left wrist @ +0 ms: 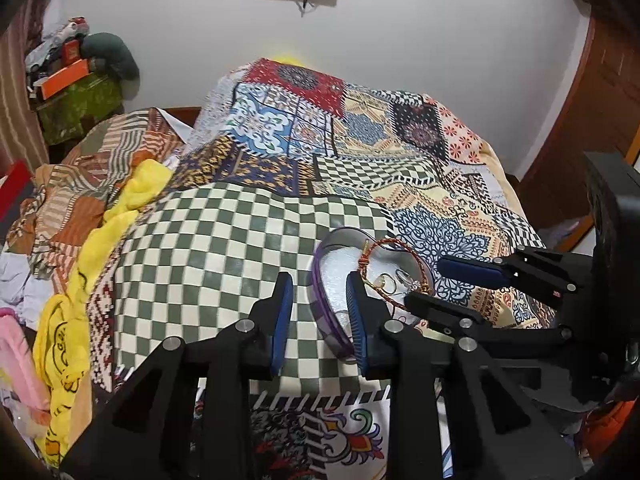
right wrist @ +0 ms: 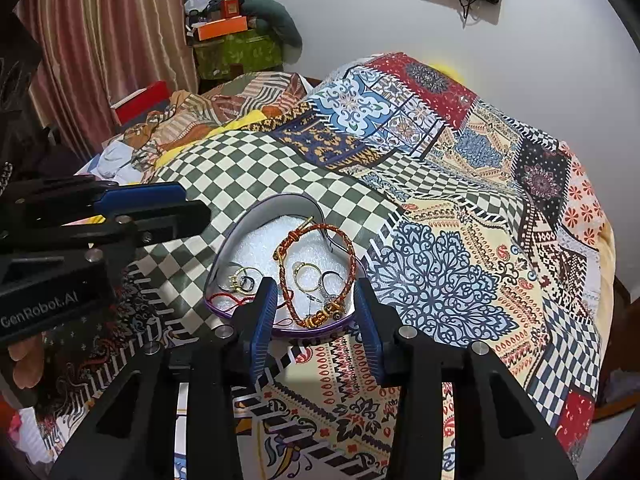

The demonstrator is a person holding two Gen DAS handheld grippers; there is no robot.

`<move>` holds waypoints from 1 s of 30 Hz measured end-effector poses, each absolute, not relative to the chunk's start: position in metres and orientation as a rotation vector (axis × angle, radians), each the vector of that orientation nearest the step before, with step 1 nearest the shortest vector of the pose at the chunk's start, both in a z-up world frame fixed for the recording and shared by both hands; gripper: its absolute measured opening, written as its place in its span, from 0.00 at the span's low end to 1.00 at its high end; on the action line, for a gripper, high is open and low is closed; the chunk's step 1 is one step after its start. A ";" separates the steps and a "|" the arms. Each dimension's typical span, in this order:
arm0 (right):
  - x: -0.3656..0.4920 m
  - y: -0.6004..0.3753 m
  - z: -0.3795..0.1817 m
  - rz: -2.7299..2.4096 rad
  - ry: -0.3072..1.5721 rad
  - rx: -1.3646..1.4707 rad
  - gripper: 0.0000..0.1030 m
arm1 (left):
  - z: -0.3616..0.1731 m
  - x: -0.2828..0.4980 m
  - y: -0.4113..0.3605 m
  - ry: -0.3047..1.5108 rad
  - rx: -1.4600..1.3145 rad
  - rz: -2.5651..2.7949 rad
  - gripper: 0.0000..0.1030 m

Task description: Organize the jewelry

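A heart-shaped purple tin with white padding lies on the patchwork bedspread; it also shows in the left wrist view. Inside lie a red-and-gold braided bracelet, several rings and a thin red string. The bracelet also shows in the left wrist view. My right gripper is open and empty, its jaws on either side of the tin's near edge. My left gripper is open and empty, just left of the tin, its right finger over the tin's near rim.
The patchwork bedspread covers the bed. Yellow cloth and crumpled clothes lie at the left. A green-covered stand with boxes is by the striped curtain. A wooden door is at the right.
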State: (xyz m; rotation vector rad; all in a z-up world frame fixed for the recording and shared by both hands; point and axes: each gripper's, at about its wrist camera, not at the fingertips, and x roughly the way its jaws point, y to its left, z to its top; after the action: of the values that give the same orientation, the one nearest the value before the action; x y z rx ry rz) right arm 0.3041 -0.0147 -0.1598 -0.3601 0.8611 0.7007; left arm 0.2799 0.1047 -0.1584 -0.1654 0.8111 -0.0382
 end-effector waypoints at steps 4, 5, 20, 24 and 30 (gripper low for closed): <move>0.295 -0.019 -0.146 0.688 0.829 -0.359 0.35 | -0.148 0.271 0.104 0.792 -0.148 -0.023 0.26; 0.292 -0.020 -0.142 0.686 0.818 -0.361 0.35 | -0.143 0.267 0.103 0.782 -0.137 -0.019 0.26; 0.180 -0.085 -0.002 0.587 0.426 -0.207 0.35 | -0.023 0.156 0.075 0.466 -0.126 -0.025 0.26; 0.138 -0.102 0.032 0.572 0.302 -0.136 0.35 | 0.011 0.109 0.065 0.345 -0.103 -0.025 0.26; 0.086 -0.113 0.051 0.556 0.176 -0.086 0.35 | 0.035 0.046 0.056 0.200 -0.085 -0.025 0.38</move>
State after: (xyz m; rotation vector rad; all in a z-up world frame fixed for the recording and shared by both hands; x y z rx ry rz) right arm 0.0861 -0.1130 0.0510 -0.0859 0.1759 0.5560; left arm 0.0463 0.0558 0.0346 -0.0849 0.1999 -0.0250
